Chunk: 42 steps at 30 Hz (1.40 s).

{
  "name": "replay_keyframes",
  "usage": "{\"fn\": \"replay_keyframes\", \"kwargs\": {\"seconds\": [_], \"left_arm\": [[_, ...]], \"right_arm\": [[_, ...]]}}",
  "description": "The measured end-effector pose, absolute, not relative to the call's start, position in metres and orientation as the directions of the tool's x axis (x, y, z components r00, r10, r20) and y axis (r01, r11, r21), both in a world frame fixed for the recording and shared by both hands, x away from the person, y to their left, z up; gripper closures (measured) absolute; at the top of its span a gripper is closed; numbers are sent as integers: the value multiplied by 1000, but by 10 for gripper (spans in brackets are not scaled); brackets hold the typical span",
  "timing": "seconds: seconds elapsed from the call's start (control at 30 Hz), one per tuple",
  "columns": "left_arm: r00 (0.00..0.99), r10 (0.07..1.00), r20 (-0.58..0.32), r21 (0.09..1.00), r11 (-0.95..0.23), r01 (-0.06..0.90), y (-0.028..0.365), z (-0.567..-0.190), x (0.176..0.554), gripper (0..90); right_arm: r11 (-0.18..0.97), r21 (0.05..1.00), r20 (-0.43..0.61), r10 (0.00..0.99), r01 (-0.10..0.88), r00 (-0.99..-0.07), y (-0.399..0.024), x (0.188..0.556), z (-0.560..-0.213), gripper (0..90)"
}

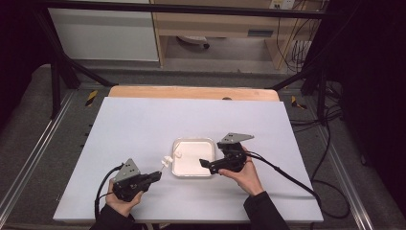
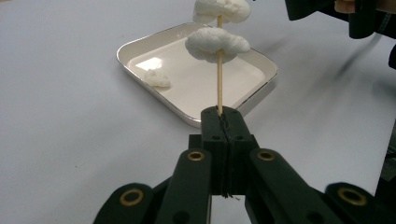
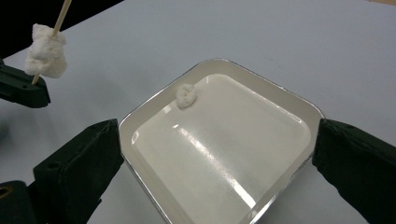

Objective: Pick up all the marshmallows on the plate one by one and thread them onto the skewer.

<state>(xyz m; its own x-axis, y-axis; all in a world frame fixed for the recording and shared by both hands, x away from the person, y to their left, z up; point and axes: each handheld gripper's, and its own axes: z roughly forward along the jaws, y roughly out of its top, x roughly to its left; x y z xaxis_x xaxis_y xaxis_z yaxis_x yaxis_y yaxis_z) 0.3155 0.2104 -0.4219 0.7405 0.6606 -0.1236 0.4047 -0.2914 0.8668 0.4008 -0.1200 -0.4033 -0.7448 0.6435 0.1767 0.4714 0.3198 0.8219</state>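
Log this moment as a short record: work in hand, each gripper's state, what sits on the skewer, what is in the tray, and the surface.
work: threading white puffy pieces onto a wooden skewer
left gripper: shut on the skewer, near its bottom end
right gripper: open, jaws wide apart over the tray, nothing between them
pieces on skewer: two, one above the other
tray: white, shallow, rounded corners
loose piece: one, lying in a corner of the tray
table: pale sheet over a wooden top
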Motion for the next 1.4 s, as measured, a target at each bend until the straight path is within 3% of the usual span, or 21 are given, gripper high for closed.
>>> {"fn": "replay_keyframes", "kwargs": {"seconds": [0.47,0.6,1.4], "left_arm": [[735,666,-130,864,-287,413,215,-423,318,888],[734,667,-129,866,-285,411,215,-423,318,888],[724,677,-132,870,-271,412,221,-422,319,888]], "right_arm": [[378,780,142,669,498,-730,-70,426,-408,25],[398,775,127,662,490,-738,-58,432,-412,64],[492,734,76,624,467,-778,-20,446,-441,430]]}}
